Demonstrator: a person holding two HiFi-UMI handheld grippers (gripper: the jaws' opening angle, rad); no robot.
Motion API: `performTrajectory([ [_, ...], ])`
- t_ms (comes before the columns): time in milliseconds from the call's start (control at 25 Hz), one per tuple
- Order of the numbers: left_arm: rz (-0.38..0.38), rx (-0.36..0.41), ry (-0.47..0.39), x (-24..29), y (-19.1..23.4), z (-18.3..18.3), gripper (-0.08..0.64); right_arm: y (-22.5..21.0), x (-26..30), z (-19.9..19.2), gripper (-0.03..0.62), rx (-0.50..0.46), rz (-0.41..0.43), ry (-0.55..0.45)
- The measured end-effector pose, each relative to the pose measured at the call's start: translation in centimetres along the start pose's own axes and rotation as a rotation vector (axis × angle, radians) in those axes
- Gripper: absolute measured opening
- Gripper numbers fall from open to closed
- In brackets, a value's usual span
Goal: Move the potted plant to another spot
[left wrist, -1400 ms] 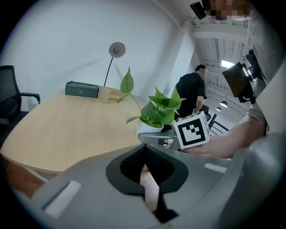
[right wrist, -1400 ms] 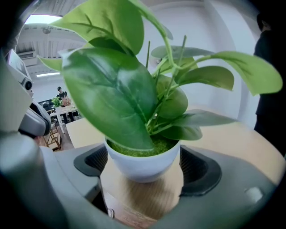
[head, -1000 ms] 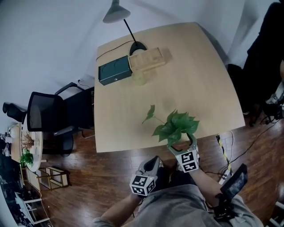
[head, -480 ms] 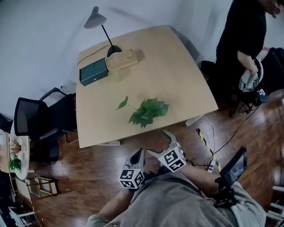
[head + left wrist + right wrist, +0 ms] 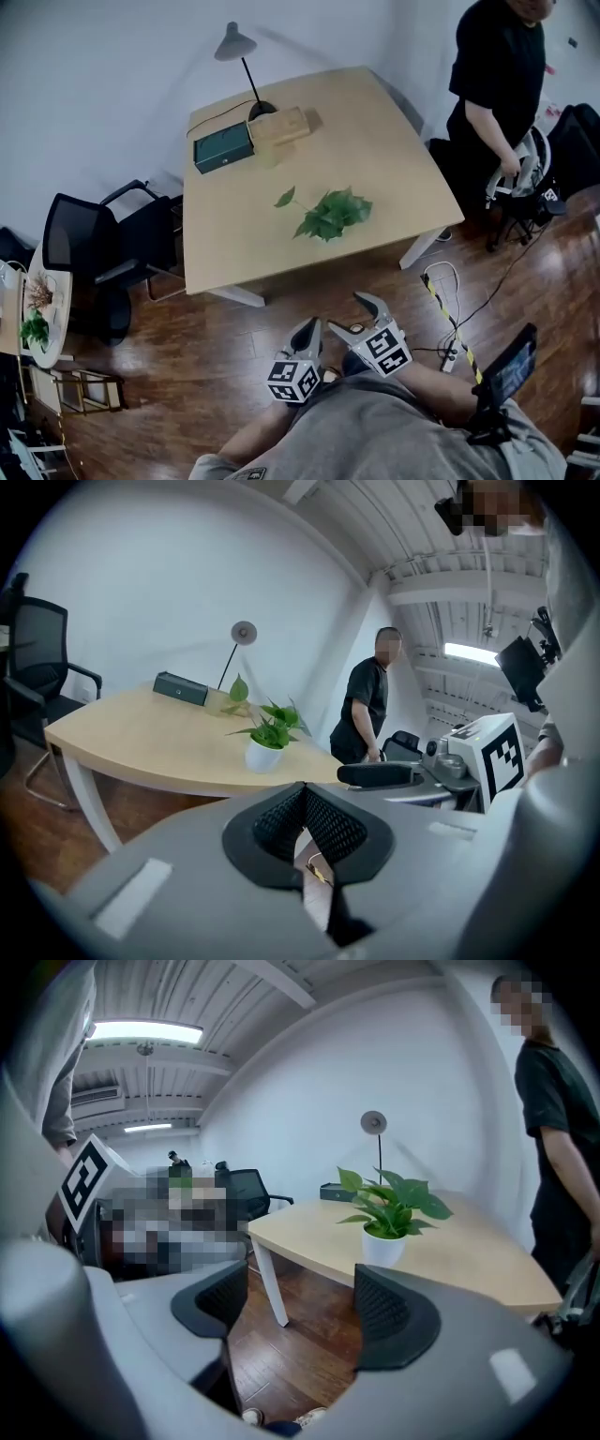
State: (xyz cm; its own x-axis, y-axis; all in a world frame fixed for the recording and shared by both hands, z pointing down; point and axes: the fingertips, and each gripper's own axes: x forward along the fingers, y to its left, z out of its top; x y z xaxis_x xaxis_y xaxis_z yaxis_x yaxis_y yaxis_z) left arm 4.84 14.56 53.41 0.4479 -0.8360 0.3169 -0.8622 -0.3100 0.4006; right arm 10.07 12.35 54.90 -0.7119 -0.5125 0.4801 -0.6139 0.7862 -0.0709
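Potted plant [image 5: 330,214] stands upright on the table [image 5: 394,159], towards its near side, untouched, so it looks set down. Your left gripper [image 5: 307,328] is closed on nothing. Your right gripper [image 5: 347,314], empty, is closing. Both hang beyond the table's near edge, likely finished.

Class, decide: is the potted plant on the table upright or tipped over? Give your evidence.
Upright: the potted plant stands on its base on the table, leaves rising above.
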Motion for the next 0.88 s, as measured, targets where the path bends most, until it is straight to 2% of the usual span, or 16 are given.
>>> performTrajectory([
  [280,-0.021,-0.033,0.002,-4.6,-0.9,-2.7,-0.006,5.5,-4.1,-0.9,0.235,0.018,-0.011,-0.021],
  [480,-0.043,-0.023,0.006,-6.0,-2.2,-3.6,-0.006,6.6,-6.3,-1.9,0.115,0.040,-0.040,-0.023],
  [680,-0.048,-0.003,-0.002,-7.2,-3.3,-3.3,-0.006,6.7,-7.6,-1.7,0.025,0.089,-0.025,-0.031],
  [880,-0.050,0.012,-0.014,-7.3,-4.6,-2.3,-0.006,6.4,-8.5,-0.9,0.008,0.134,0.016,-0.033],
])
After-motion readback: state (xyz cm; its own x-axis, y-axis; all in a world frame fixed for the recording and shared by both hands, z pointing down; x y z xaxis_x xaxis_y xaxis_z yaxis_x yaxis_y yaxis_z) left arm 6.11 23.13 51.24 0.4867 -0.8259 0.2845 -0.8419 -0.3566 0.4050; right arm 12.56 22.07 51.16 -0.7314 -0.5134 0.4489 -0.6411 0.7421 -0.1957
